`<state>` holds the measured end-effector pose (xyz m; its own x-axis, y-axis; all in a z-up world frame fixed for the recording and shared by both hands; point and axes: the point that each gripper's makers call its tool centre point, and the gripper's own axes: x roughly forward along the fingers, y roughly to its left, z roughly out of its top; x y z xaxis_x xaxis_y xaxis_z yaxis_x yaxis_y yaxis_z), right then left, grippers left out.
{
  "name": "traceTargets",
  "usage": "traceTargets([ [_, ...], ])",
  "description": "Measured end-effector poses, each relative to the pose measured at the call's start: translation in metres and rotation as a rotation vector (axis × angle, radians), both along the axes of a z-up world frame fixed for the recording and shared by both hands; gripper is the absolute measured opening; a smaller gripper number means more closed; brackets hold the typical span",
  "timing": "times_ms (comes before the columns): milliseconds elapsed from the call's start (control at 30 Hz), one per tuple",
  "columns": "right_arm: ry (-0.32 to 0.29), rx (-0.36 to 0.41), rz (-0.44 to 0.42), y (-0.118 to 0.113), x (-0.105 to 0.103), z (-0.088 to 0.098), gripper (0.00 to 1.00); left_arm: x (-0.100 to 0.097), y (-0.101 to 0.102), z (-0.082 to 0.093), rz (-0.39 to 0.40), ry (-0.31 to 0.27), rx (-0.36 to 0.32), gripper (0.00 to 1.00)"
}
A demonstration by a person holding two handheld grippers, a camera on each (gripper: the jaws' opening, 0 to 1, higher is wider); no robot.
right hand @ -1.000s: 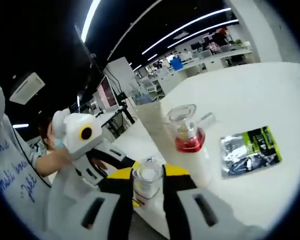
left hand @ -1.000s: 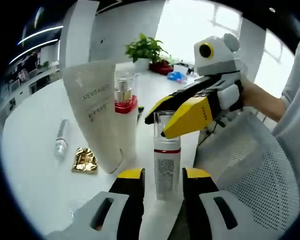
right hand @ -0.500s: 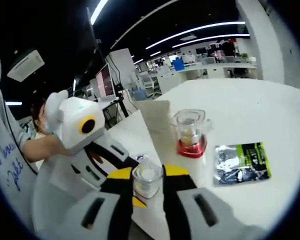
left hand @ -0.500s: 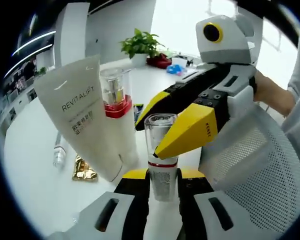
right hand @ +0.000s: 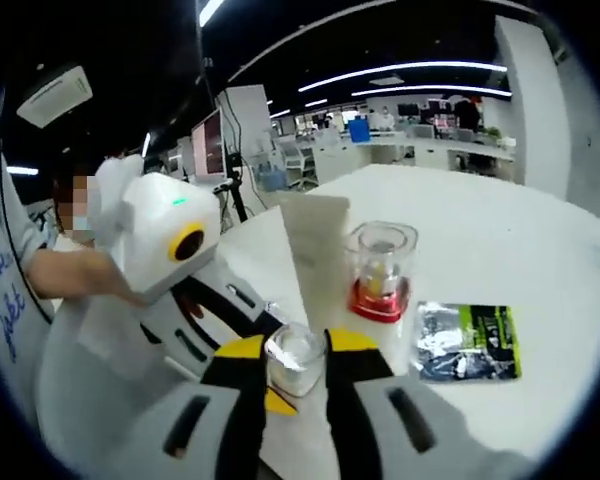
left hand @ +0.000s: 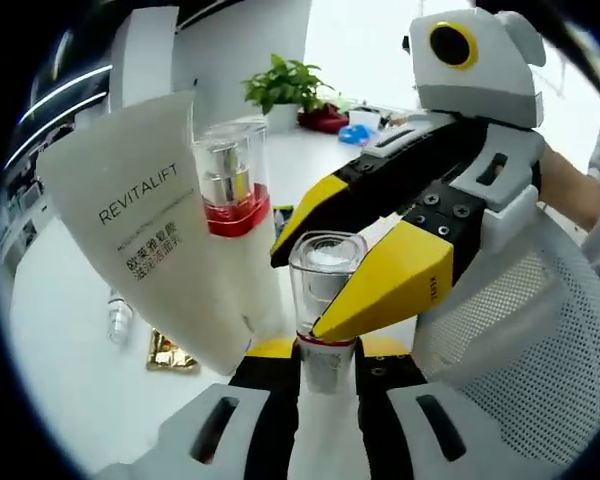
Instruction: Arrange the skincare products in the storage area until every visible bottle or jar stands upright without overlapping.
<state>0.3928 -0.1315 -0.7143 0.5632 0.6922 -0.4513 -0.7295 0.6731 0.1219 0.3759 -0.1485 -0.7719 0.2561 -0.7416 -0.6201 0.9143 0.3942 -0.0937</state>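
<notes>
Jaws, left gripper [left hand: 325, 362]: closed on the lower body of the clear-capped bottle [left hand: 325, 300] at bottom centre of the left gripper view; a second ago they stood apart on either side of it, so the grasp is new.

Jaws, right gripper [right hand: 295, 365]: narrow, pinching the same bottle's clear cap [right hand: 296, 355] at bottom centre of the right gripper view, unchanged across the sequence. In the left gripper view this gripper enters from the upper right, its yellow tips meeting the cap.

Bottle: upright, red band below the cap, held at both ends near the tabletop [left hand: 70, 350] edge. Whether its base touches the tabletop cannot be told.

White tube [left hand: 165, 250], marked REVITALIFT: standing on its cap end, left of centre, now larger in frame as the camera has closed in.

Red-collared bottle [left hand: 230, 180]: upright, just beside the tube, not overlapping the held bottle.

Gold sachet [left hand: 170, 352] and small vial [left hand: 120, 315]: lying flat at lower left; the vial is not upright.

Green-and-silver sachet [right hand: 467, 342]: flat, right of centre in the right gripper view.

Assessment: the two-handed hold suggests a steadied placement or handover of the bottle. Task appears incomplete, judged by the vial on its side.
</notes>
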Motion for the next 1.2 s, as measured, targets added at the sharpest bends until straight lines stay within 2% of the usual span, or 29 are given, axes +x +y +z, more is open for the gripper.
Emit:
traceTargets([
  [267,-0.057,-0.049,0.006,0.000,-0.001,-0.005,0.21,0.004,-0.005,-0.006,-0.004,-0.045,-0.006,0.17],
  [533,-0.096,-0.095,0.008,0.001,-0.001,-0.005,0.22,0.005,-0.006,-0.006,-0.007,-0.050,-0.030,0.17],
  [733,-0.090,-0.069,-0.009,0.001,0.000,-0.005,0.23,0.005,-0.006,-0.005,-0.009,-0.048,-0.041,0.17],
  [1033,-0.080,-0.099,-0.024,-0.002,0.001,-0.009,0.27,0.004,-0.009,-0.005,-0.031,-0.075,-0.043,0.18],
  [1200,-0.066,-0.075,-0.028,-0.001,0.001,-0.008,0.28,0.004,-0.012,-0.006,-0.042,-0.078,-0.046,0.18],
])
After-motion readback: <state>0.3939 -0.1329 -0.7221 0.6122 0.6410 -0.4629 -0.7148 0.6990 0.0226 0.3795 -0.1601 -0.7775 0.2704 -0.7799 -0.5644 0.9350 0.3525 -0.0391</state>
